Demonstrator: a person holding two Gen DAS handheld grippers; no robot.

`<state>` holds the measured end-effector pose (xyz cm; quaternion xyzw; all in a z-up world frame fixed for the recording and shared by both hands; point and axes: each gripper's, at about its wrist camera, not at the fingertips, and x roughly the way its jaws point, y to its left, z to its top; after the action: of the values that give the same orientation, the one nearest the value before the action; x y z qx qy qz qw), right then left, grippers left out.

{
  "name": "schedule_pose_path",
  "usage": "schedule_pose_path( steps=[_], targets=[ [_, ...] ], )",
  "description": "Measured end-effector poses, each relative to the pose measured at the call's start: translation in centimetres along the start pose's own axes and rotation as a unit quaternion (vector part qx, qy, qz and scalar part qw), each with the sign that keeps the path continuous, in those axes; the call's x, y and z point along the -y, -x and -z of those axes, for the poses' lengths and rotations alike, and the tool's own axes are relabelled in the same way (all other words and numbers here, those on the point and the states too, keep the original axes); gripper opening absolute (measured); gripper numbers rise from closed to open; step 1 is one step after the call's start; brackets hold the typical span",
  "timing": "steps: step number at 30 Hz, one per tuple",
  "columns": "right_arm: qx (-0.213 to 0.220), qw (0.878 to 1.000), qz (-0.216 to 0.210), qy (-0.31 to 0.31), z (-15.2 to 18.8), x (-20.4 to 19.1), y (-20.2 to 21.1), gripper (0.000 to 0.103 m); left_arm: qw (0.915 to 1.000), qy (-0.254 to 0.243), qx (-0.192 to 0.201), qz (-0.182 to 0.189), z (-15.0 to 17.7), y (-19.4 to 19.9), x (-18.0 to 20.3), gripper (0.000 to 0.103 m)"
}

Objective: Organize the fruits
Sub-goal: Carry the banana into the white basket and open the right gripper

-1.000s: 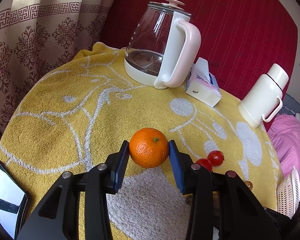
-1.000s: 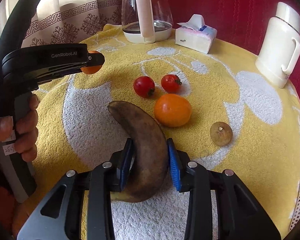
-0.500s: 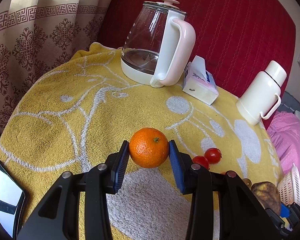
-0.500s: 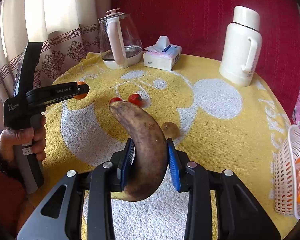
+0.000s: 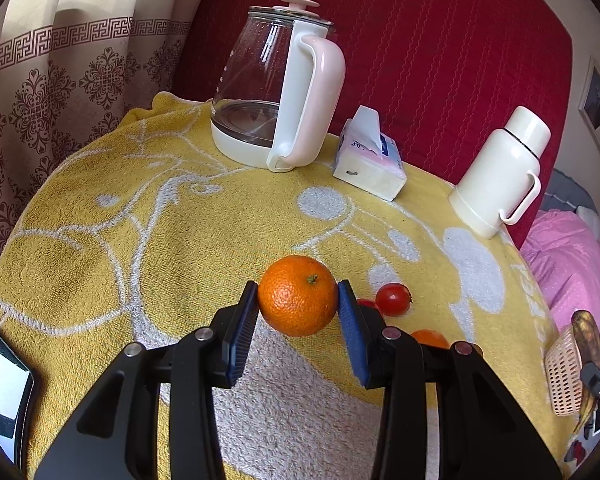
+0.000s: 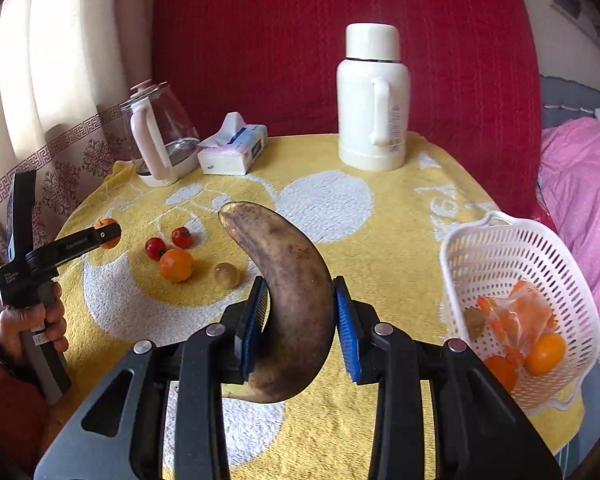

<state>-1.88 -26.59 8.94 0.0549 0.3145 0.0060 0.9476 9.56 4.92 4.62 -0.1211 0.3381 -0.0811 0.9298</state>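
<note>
1. At bottom centre of the right wrist view: right gripper (image 6: 300,320) clamped on a browned banana (image 6: 288,300), blue pads pressed to its middle, curve rising to upper left. Likely gripped mid-body so the soft fruit balances and neither end sags.

2. At bottom centre of the left wrist view: left gripper (image 5: 298,314) closed on an orange (image 5: 298,295), pads squeezing its widest part, stem facing up. Probably held clear of the cloth, waiting its turn.

3. At lower right of the right view: white basket (image 6: 480,240) near the table edge, tilted toward the camera, already holding oranges and a clear bag. Evidently the collecting place; banana lies to its left, not yet over it.

4. At centre left of the right view: two tomatoes (image 6: 182,237), another orange fruit (image 6: 176,265) and a small brownish fruit (image 6: 226,275) loose on the yellow towel (image 6: 380,264), clustered close together, yet to be gathered.

5. At far left of the right view: a hand (image 6: 32,320) wrapped round the left gripper's handle.

6. Along the top of both views: kettle (image 5: 276,92), tissue pack (image 5: 370,164) and flask (image 6: 372,100) standing at the back by the red cushion, well apart from the fruit.

7. At lower left of the left view: a phone (image 5: 4,392) lying at the towel's edge.
</note>
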Motion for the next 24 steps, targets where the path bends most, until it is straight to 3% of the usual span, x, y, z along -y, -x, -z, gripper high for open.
schedule_pose_path(
  steps=[11, 24],
  targets=[
    [0.026, 0.993, 0.085, -0.075, -0.6, 8.2, 2.4, 0.034, 1.0000, -0.004, -0.001, 0.001, 0.1, -0.1, 0.2, 0.040],
    [0.000, 0.975, 0.161, -0.151, 1.6, 15.6, 1.4, 0.034, 0.9999, -0.012, -0.004, 0.005, 0.5, -0.2, 0.6, 0.041]
  ],
)
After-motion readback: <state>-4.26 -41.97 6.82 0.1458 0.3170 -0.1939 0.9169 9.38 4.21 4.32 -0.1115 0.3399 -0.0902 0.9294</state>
